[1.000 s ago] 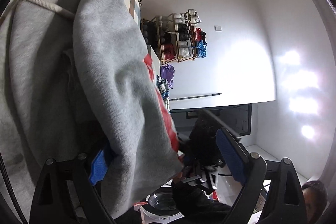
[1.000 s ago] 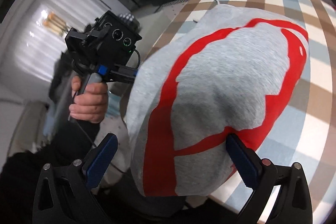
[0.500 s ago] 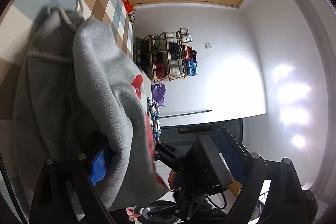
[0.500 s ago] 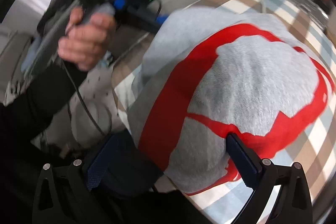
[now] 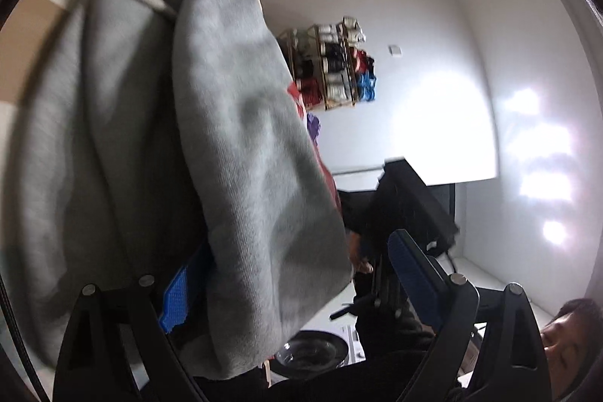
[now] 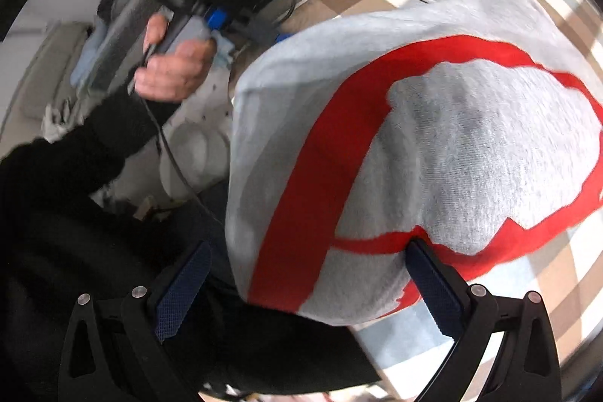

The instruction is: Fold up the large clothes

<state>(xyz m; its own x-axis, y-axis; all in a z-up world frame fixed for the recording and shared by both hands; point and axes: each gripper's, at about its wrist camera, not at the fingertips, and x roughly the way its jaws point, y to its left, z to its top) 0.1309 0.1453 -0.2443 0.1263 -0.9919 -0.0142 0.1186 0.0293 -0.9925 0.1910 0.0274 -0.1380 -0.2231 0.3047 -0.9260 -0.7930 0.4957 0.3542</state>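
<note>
Grey fleece hooded sweatshirt with a red print [image 6: 433,145] lies bundled between my two grippers, part of it resting on the checked beige, white and pale blue tablecloth [image 6: 535,274]. My right gripper [image 6: 309,292] stands wide; the fabric fills the gap and bulges over the right pad, but I cannot tell whether the pads press it. My left gripper [image 5: 297,289] is also wide, with one folded layer draped over its left pad and the right pad bare. I judge the fleece soft, limp, fairly thick and moderately heavy; it will sag and slide off an open pad. Best hold: a doubled edge or hem, clear of the grey drawstring [image 5: 158,0]. Beyond stands a shoe rack [image 5: 333,66].
</note>
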